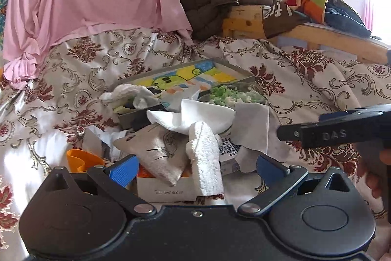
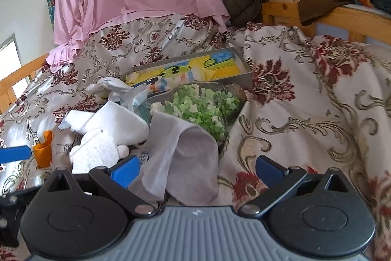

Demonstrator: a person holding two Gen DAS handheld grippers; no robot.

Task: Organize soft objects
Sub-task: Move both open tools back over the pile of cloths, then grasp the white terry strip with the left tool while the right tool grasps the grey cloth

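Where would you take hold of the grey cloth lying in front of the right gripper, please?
Probably at the raised fold of the grey cloth. It humps up off the bedspread there, so a finger can pass on each side. Come straight ahead with the right gripper, whose jaws are open and already straddle the cloth's near end.

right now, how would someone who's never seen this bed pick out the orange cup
On the floral bedspread a pile of white cloths and paper lies in front of the grey tray. The orange cup stands at the pile's left edge, beside the white plush toy. It is the only bright orange, hard thing among pale soft ones.
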